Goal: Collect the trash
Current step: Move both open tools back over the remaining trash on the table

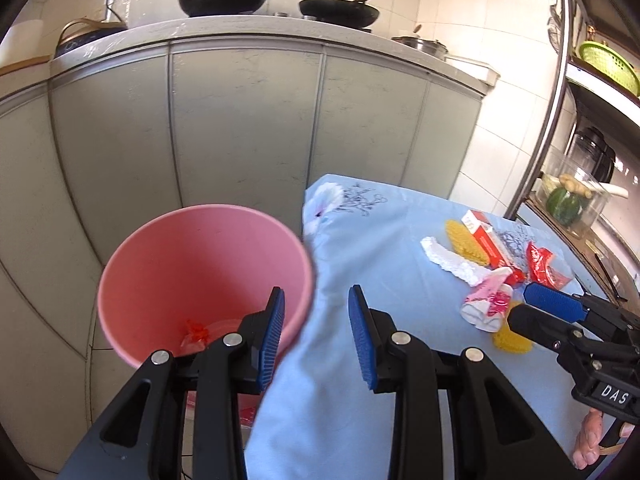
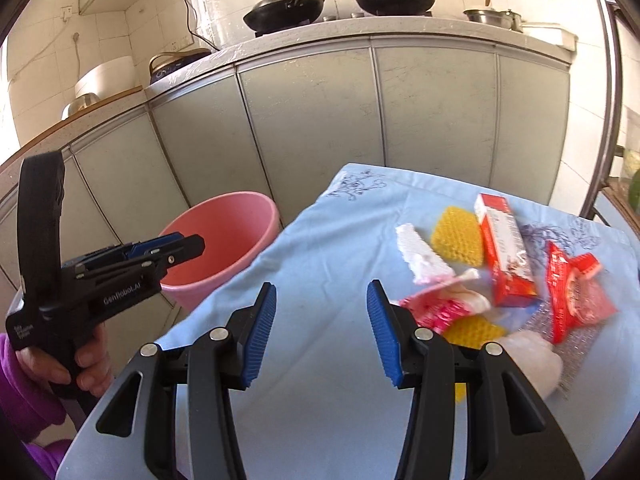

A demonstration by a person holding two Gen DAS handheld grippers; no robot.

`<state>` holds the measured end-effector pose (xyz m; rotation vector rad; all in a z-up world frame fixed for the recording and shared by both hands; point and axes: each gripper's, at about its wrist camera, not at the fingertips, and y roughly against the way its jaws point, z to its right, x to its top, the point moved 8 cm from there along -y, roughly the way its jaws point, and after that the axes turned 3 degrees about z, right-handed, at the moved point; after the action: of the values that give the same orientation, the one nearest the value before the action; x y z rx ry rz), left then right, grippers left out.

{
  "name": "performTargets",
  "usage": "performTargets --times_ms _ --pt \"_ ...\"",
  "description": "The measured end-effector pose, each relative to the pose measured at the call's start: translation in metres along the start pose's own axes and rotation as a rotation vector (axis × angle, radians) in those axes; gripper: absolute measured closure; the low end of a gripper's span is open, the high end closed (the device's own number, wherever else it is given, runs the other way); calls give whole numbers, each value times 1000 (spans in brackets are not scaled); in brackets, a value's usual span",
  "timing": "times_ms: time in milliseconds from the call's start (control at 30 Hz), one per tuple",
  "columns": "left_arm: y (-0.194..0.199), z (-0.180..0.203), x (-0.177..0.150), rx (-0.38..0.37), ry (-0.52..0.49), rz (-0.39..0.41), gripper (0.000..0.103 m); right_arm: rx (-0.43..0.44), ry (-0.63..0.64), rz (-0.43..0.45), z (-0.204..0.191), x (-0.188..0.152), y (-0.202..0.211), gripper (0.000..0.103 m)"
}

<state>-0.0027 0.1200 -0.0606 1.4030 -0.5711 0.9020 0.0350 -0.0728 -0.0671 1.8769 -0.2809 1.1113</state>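
Both grippers, left point(image 1: 316, 336) and right point(image 2: 322, 330), gape empty; ahead-right, overlapping trash point(image 2: 504, 272) risks a multi-piece grab spilling short of the bin point(image 2: 224, 248).

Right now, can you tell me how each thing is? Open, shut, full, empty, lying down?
Pink bin: upright beside the table, nearly empty, one red scrap at the bottom.
Left gripper: open, holding nothing.
Right gripper: open, holding nothing.
Red box: lying flat on the blue cloth.
Red wrapper: crumpled, lying on the cloth.
Woks: sitting on the counter.
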Motion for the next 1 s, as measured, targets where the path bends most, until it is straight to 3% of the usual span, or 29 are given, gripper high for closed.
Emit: performTargets --times_ms 433,733,1000 --pt "-15 59 0 -89 -96 -21 71 -136 -65 47 62 -26 44 55" --pt "-29 120 -6 -197 -210 -46 71 -239 -152 75 109 -46 76 55" --pt "-57 162 -16 -258 -282 -86 71 -237 -231 60 125 -59 79 55"
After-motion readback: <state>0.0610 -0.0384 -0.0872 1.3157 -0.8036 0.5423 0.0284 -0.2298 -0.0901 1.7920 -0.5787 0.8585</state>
